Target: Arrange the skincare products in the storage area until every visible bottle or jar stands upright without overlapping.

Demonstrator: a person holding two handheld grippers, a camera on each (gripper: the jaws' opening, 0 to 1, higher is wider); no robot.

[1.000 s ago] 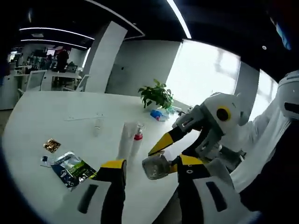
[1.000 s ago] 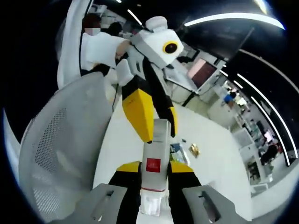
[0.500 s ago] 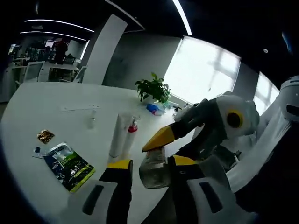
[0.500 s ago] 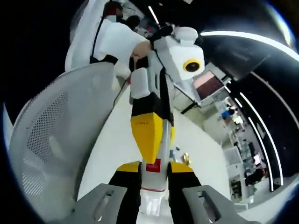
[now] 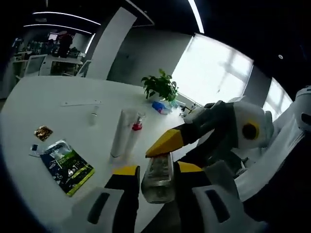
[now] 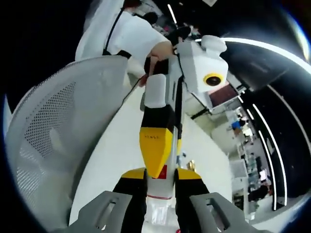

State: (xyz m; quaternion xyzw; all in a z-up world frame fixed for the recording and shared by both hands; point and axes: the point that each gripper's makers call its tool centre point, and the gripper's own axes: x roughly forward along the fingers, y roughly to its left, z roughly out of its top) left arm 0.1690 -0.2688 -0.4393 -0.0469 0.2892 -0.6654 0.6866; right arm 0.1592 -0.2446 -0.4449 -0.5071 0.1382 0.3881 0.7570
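1. My right claw (image 6: 160, 187) sits at the bottom centre of the right gripper view, clamped on a bottle (image 6: 160, 194). The bottle is pinched between the two yellow-tipped jaws and runs forward along them.
2. My left claw (image 5: 150, 177) sits at the bottom centre of the left gripper view. Its jaws stand narrowly apart with the bottle's clear end (image 5: 158, 182) between them. I cannot tell whether they press on it or only flank it.
3. The two claws cross at the bottle. In the right gripper view a yellow jaw of the left claw lies over the front of the bottle.
4. The step, as I judge it, is a hand-over or a re-grip. To do it well, I should close the left claw squarely on the body before the right lets go. I should keep the long axis steady and then set the base flat on the surface (image 5: 43, 107).
5. The bottle looks white and slim, with a small red label and a clear end. It is probably light and slippery.
6. Further out, just left of centre in the left gripper view, a white tube (image 5: 118, 136) and a red-collared bottle (image 5: 136, 133) stand close together on the surface. A small clear bottle (image 5: 93, 115) stands further left.
7. A green packet (image 5: 68, 165) lies flat at lower left.
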